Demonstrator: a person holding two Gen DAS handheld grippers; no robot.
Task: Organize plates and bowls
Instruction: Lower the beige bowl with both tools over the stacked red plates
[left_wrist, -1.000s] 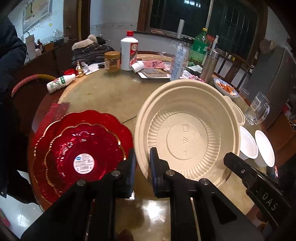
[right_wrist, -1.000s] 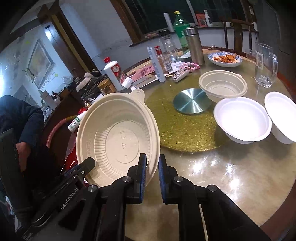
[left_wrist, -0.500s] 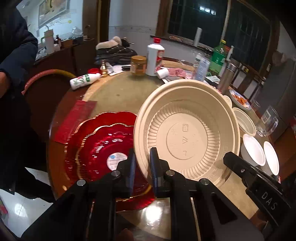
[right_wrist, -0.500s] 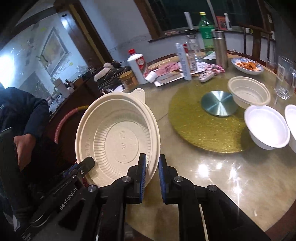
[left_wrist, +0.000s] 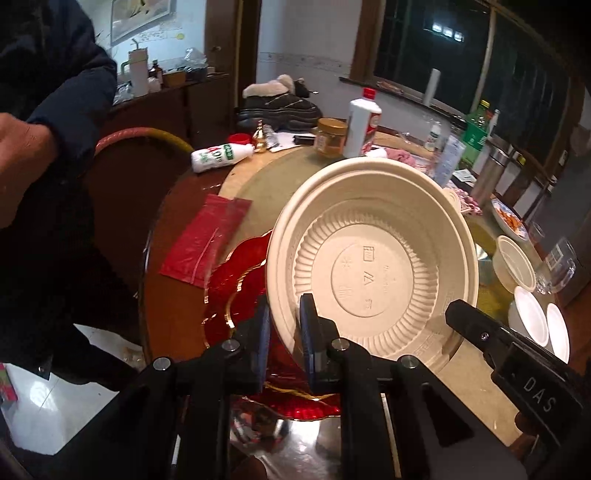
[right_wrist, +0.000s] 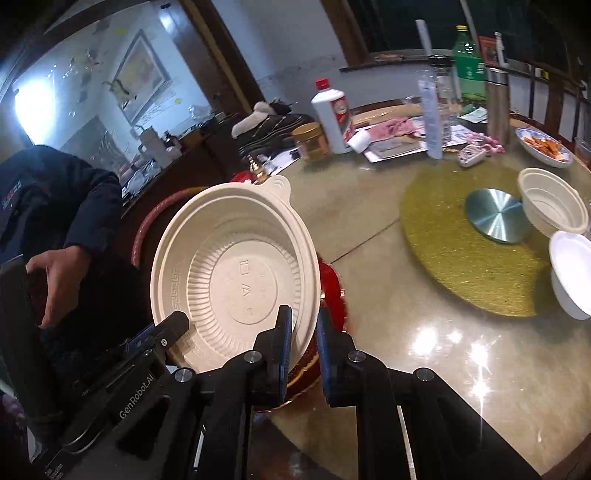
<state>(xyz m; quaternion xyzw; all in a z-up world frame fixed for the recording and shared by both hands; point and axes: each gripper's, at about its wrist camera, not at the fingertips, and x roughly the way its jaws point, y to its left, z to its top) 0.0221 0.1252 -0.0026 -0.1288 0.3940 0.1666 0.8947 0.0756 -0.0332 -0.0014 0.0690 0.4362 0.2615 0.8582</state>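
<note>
Tilted beige bowl (left_wrist: 373, 266) above stacked red plates (left_wrist: 236, 299).

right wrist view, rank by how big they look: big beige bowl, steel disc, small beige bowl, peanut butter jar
1. big beige bowl, though it is nearest the camera, which inflates it
2. small beige bowl and steel disc, too alike to rank
3. peanut butter jar, also the farthest

Both grippers are matte black with silver screws and blue-padded fingers; the left gripper (left_wrist: 283, 334) reads "GenRobot.AI", the right gripper (right_wrist: 303, 341) "DAS". A bare hand (right_wrist: 55, 280) emerges from a dark navy sleeve (right_wrist: 55, 199).
</note>
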